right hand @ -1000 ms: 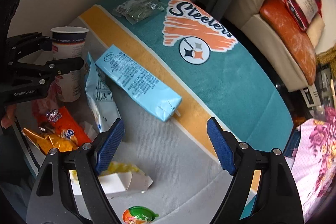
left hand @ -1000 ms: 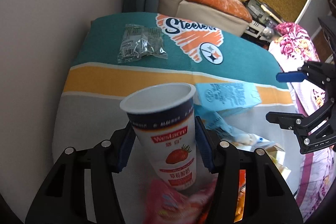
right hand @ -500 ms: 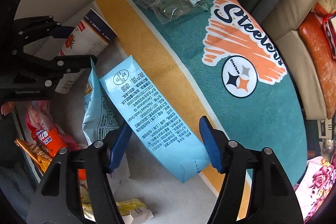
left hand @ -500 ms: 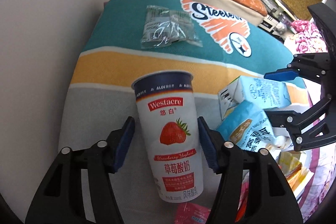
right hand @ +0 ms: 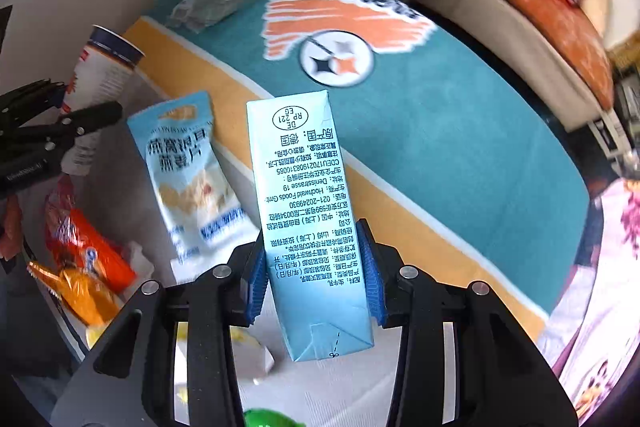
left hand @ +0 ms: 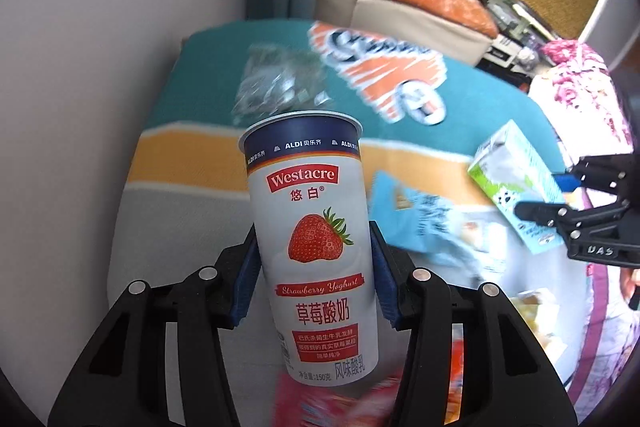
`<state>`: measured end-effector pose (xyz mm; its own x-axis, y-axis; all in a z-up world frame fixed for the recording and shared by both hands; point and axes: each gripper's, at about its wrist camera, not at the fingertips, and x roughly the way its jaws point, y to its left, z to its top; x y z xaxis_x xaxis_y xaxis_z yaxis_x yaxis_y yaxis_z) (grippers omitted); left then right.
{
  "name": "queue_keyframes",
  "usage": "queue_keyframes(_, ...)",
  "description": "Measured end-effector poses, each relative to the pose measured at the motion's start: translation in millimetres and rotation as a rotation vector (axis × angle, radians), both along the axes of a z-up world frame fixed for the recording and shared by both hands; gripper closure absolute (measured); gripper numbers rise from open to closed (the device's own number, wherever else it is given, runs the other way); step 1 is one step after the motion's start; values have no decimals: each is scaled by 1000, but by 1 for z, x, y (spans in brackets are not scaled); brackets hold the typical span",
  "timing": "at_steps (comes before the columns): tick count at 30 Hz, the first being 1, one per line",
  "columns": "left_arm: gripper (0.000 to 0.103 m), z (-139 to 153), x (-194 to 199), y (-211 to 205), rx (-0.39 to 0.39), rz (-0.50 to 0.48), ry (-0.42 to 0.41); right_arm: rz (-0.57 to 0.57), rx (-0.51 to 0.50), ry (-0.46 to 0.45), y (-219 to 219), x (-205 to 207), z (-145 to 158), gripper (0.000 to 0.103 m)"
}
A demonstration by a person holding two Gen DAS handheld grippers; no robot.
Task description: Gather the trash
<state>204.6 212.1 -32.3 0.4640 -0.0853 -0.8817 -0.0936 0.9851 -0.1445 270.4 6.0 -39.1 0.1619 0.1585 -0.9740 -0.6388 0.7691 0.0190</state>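
My left gripper (left hand: 314, 277) is shut on a white strawberry yogurt cup (left hand: 312, 243) and holds it upright above the table. My right gripper (right hand: 316, 267) is shut on a light blue milk carton (right hand: 308, 219), lifted off the cloth; the carton also shows in the left wrist view (left hand: 520, 183). A light blue snack bag (right hand: 188, 179) lies on the grey part of the cloth. Orange and red wrappers (right hand: 80, 263) lie at the left edge. A clear plastic wrapper (right hand: 212, 3) lies on the teal part at the back.
The table wears a teal, yellow and grey Steelers cloth (right hand: 440, 131). A white wall (left hand: 100, 47) stands to the left. A cream sofa with an orange cushion (right hand: 544, 11) is behind the table. A small white box (right hand: 252, 355) and a green lid (right hand: 264, 419) lie near the front.
My right gripper closed on the milk carton and lifted it off the cloth. My left gripper raised the yogurt cup higher; the snack bag now lies uncovered.
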Motion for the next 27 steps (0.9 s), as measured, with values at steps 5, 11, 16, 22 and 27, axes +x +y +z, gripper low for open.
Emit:
queue_keyframes(5,52,27,-5,-39,-7,-75,-49,-115,52,-6,-54,-17,13,65)
queue_keyframes(11,52,49,-11,-102,-19,-174,-77,-237,130,-32,-112,-46,35,65)
queue_keyframes(16,52,53,-18,-159,-36,-248,-76,-338,204,-61,-163,-68,48,65)
queue_keyframes(22,52,51,-32,-232,-34,-351,-53,-452,276,-96,-223,-89,56,65)
queue_keyframes(27,52,45,-35,-283,-25,-416,-37,-544,318,-134,-273,-104,59,65)
